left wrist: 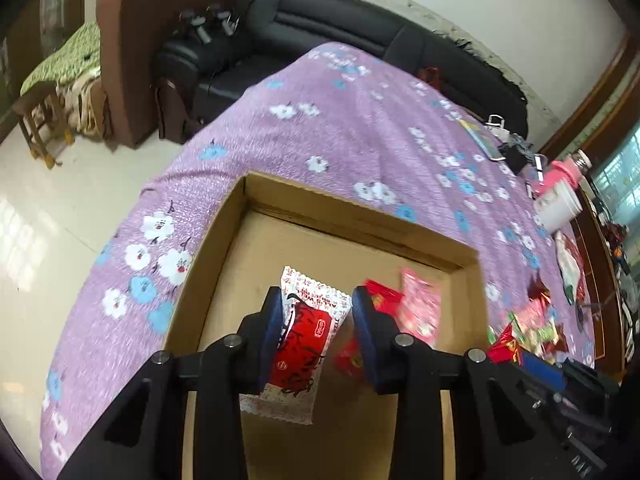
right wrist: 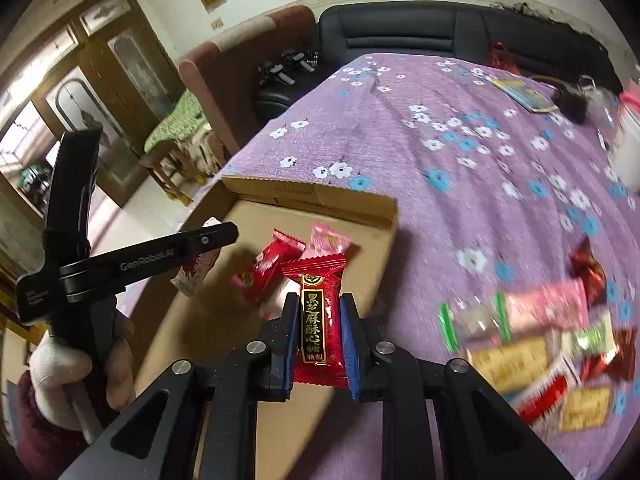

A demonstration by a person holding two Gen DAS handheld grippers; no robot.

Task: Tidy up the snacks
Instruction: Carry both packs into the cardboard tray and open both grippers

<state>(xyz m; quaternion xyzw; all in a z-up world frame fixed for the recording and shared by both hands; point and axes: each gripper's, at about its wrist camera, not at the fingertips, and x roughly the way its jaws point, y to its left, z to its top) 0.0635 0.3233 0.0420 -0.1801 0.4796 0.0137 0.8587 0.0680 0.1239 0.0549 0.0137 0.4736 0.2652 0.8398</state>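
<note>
Left claw [left wrist: 316, 320] holds a white-and-red snack packet [left wrist: 300, 344] between its blue pads, above the open cardboard box [left wrist: 352, 200] on the purple flowered table [left wrist: 320, 128]. Right claw [right wrist: 320, 340] is clamped on a dark red candy packet [right wrist: 320, 320] with gold lettering, held over the box's near right corner. Beyond the right claw, on the box floor, lie a red packet [right wrist: 266, 268] and a pink packet [right wrist: 328, 242], touching each other. Right of that claw, outside the box, a blurred heap of loose snacks [right wrist: 540, 352] sits on the table.
</note>
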